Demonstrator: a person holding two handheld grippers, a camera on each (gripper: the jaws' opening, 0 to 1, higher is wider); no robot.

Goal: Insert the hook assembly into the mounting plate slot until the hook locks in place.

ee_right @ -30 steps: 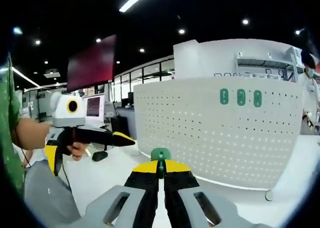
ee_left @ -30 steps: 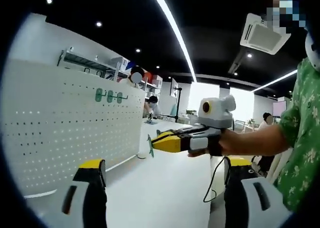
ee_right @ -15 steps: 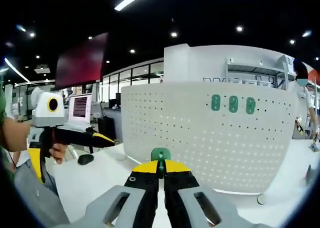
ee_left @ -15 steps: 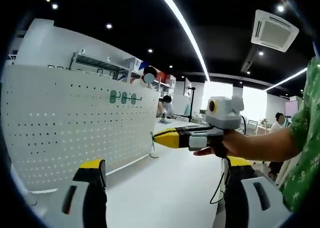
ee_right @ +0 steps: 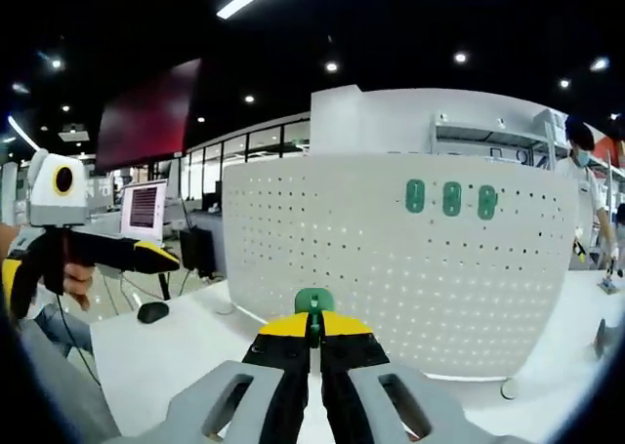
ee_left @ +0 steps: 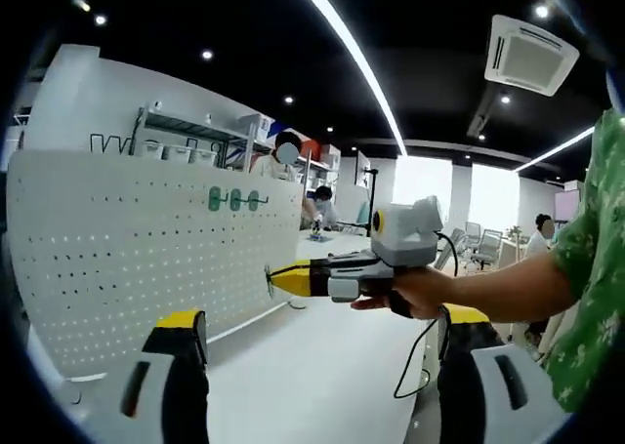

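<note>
A white pegboard mounting plate (ee_left: 146, 259) stands upright on the table, with three green hook bases (ee_left: 234, 200) in a row near its top. My right gripper (ee_left: 278, 280) reaches in from the right, shut on a small green hook assembly (ee_left: 269, 281) whose tip is close to the board's right part. In the right gripper view the jaws (ee_right: 314, 319) pinch the green hook (ee_right: 313, 301) in front of the pegboard (ee_right: 391, 268), below the three green bases (ee_right: 449, 198). My left gripper (ee_left: 322, 317) stands wide open and empty, and it appears off to the left (ee_right: 161, 259), held by a hand.
The white tabletop (ee_left: 322, 376) runs along the board's foot. A cable (ee_left: 415, 361) hangs from the right gripper. Shelving (ee_left: 186, 141) rises behind the board. People work at the far benches (ee_left: 317, 210). A monitor (ee_right: 145, 210) and a mouse (ee_right: 151, 312) sit at the left.
My right gripper has carried the green hook leftward, closer to the pegboard. The left gripper has slid further left in the right gripper view. Both cameras have shifted slightly.
</note>
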